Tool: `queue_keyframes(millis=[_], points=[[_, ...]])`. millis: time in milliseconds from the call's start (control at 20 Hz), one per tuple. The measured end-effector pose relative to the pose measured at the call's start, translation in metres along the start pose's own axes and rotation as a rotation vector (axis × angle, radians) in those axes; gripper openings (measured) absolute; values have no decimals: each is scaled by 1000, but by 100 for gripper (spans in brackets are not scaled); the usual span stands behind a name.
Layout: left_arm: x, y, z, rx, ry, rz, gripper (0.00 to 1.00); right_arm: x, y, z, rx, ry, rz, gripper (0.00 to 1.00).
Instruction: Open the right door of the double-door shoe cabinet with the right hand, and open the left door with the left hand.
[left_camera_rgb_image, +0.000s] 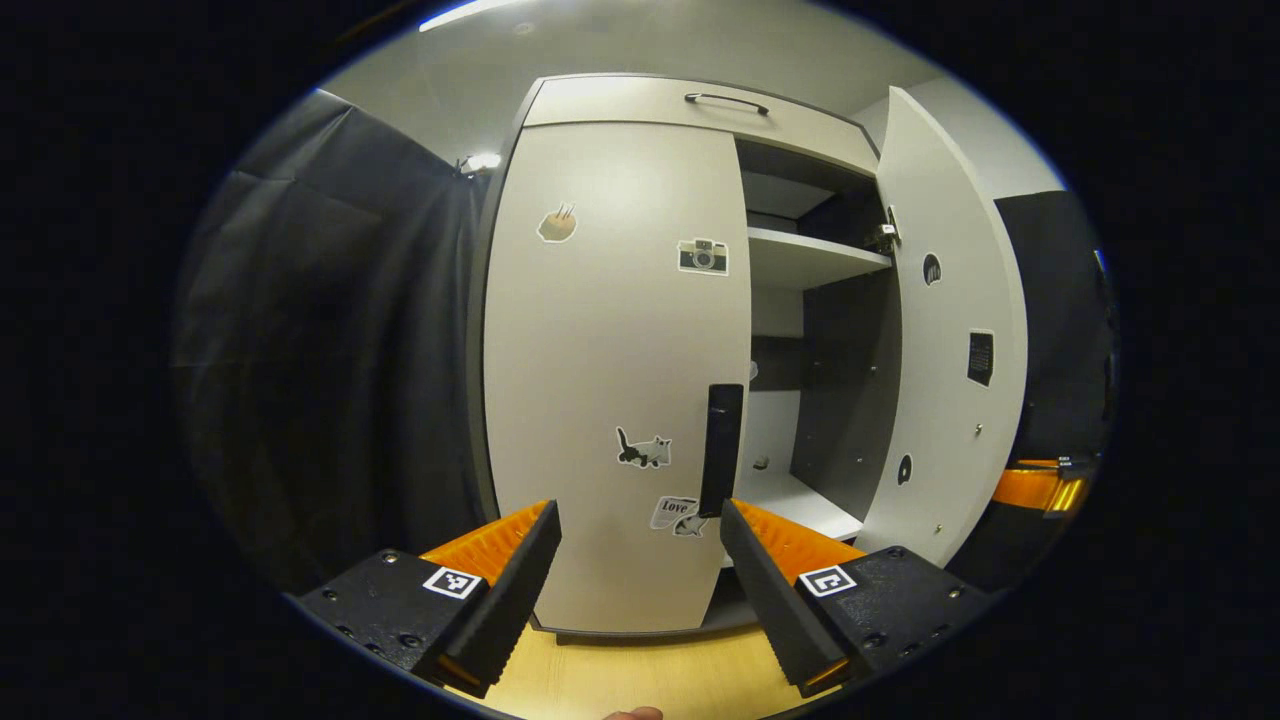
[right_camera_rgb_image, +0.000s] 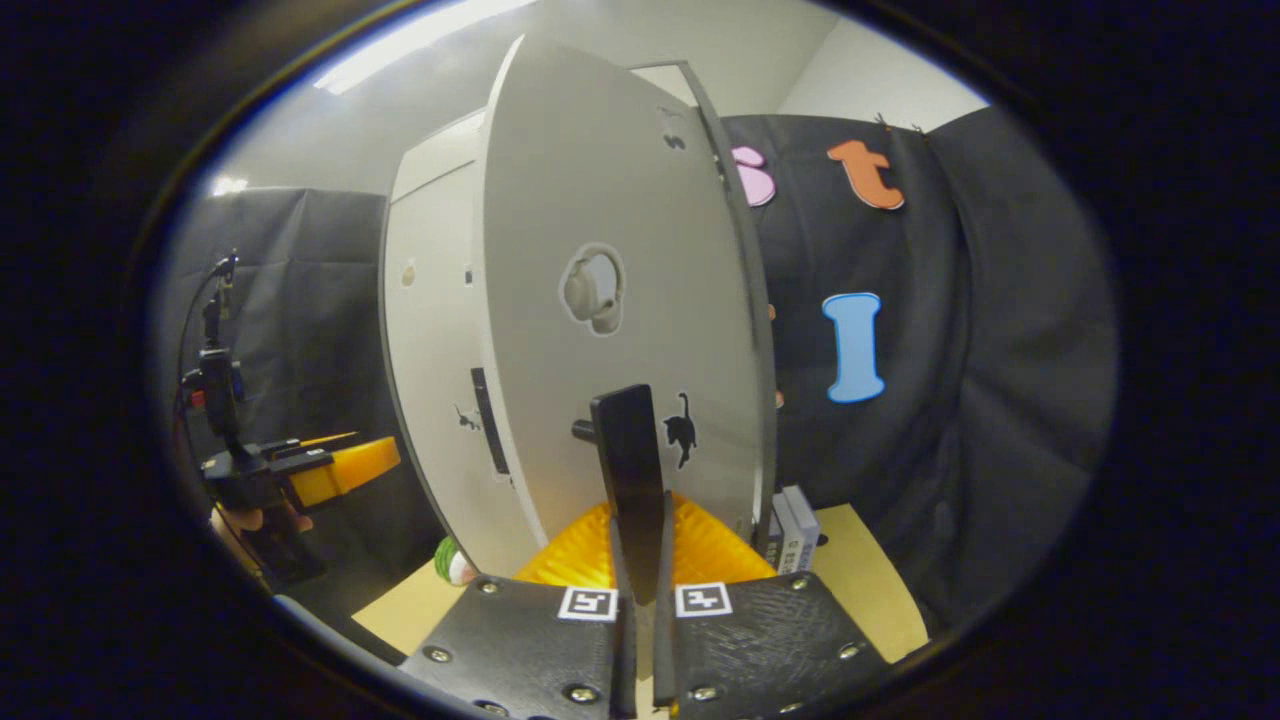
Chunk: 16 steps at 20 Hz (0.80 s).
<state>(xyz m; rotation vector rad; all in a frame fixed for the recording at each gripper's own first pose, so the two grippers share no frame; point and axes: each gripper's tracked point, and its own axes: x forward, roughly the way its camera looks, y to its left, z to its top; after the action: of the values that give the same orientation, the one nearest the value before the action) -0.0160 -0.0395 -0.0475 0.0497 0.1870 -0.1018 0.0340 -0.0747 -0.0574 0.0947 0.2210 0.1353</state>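
- the right door (left_camera_rgb_image: 950, 330) of the shoe cabinet (left_camera_rgb_image: 700, 105) is seen swung well open at the right of the left gripper view; shelves (left_camera_rgb_image: 815, 260) and the dark interior are exposed between the two doors.
- in the right gripper view, the right gripper (right_camera_rgb_image: 640, 545) is seen at lower centre with its fingers drawn together on the dark vertical handle (right_camera_rgb_image: 630, 470) of the right door; both fingers appear pressed against it.
- the right-door step is judged done or nearly done, since the door stands far out from the cabinet front.
- the left door (left_camera_rgb_image: 610, 370) is seen flat and closed at the centre of the left gripper view, marked by a camera sticker (left_camera_rgb_image: 703, 256) and a cat sticker (left_camera_rgb_image: 643, 449).
- the left door handle (left_camera_rgb_image: 720, 450) is located at the door's right edge, lower centre of the frame.
- the left gripper (left_camera_rgb_image: 640, 530) is held wide open at the bottom of that view, with nothing between its fingers; the handle lies just above its right finger and contact cannot be confirmed.
- the left gripper is also seen at the lower left of the right gripper view, apart from the cabinet.
- remaining work is judged to be: the left handle is to be grasped and the left door swung open.
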Motion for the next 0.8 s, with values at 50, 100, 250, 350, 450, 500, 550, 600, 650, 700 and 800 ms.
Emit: queue_keyframes(millis=[50, 100, 250, 350, 450, 500, 550, 600, 650, 700, 800], points=[[1, -2, 0, 3, 3, -6, 100, -5, -7, 0, 4, 0, -28, 7], [1, -5, -1, 3, 3, -15, 100, -10, -15, 2, 3, 1, -53, 6], [3, -16, -1, -9, 3, -44, 100, -14, -18, 5, 1, 1, -90, 6], [3, -23, -3, -7, 10, -63, 100, -18, -18, 5, 9, 0, -91, 6], [1, -25, -3, 2, 9, -68, 100, -19, -23, 7, 29, -3, -96, 6], [1, -24, -3, 8, 8, -68, 100, -19, -25, 6, 36, -5, -102, 6], [0, -23, -3, 13, 7, -65, 100, -18, -27, 6, 45, -7, -109, 6], [0, -21, -3, 14, 8, -63, 100, -18, -28, 5, 52, -9, -118, 6], [0, -21, -3, 13, 9, -62, 100, -18, -31, 4, 58, -11, -128, 6], [1, -20, -4, 9, 13, -63, 100, -18, -34, 3, 60, -10, -142, 6], [0, -21, -6, 1, 17, -67, 100, -18, -41, 0, 60, -9, -176, 6]])
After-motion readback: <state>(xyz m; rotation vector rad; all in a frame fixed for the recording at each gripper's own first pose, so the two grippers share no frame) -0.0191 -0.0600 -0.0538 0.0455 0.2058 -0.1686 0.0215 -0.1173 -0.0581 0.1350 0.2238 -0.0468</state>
